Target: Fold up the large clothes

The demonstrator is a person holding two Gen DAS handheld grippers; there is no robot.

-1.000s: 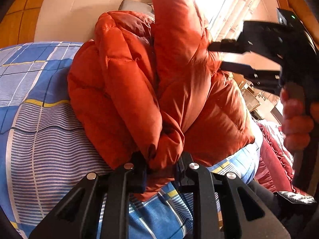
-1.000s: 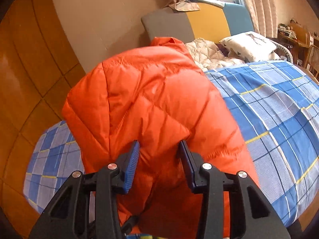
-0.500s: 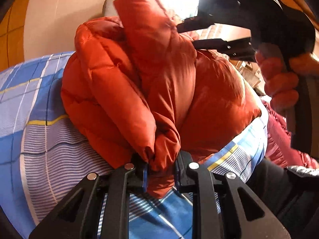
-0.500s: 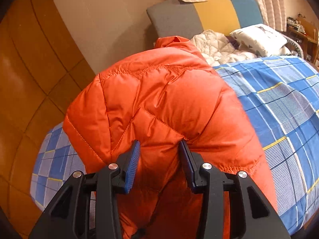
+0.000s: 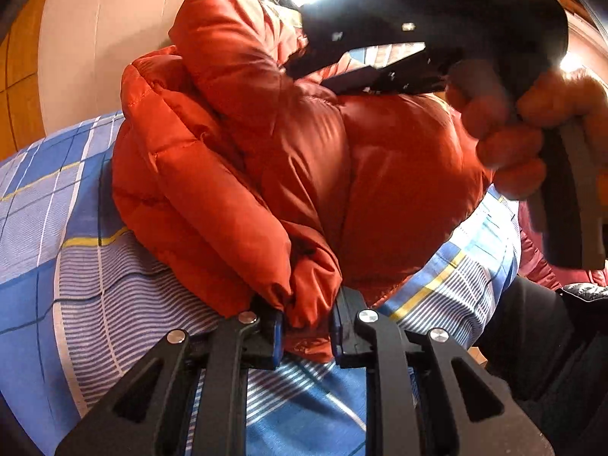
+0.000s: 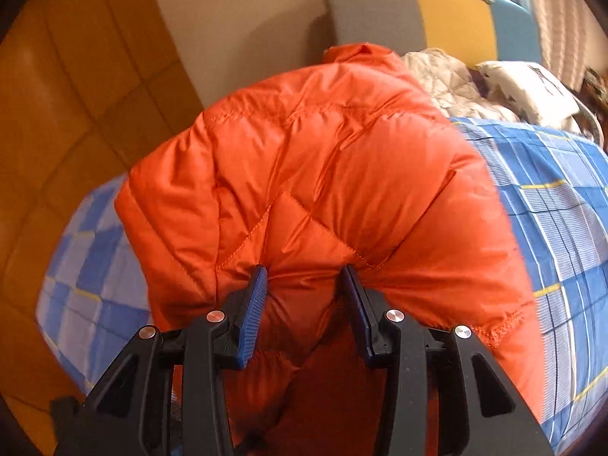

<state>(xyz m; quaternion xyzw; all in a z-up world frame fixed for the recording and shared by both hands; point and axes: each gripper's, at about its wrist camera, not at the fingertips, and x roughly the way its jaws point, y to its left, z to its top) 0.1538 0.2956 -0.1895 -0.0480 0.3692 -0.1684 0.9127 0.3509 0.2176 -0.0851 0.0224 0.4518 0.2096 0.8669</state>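
Observation:
An orange puffer jacket (image 5: pixel 311 159) lies bunched on the blue plaid bedspread (image 5: pixel 76 273). My left gripper (image 5: pixel 306 323) is shut on a bunched fold of its hem or cuff at the near edge. My right gripper (image 6: pixel 304 288) is shut on a fold of the same jacket (image 6: pixel 323 174), the fabric pinched between its blue pads and draped over in front of it. In the left wrist view the right gripper (image 5: pixel 418 38) and the hand holding it are above the jacket at the upper right.
The bed (image 6: pixel 570 209) runs to the right, with a white pillow (image 6: pixel 528 87) and a quilted cream blanket (image 6: pixel 444 76) near the grey, yellow and blue headboard (image 6: pixel 418 11). A beige wall and wooden panelling (image 6: pixel 76 114) are at the left. A dark red garment (image 5: pixel 539 266) lies at the right.
The right gripper has moved over the jacket toward the left gripper, carrying its fold across and down. The left gripper keeps its hold at the near edge.

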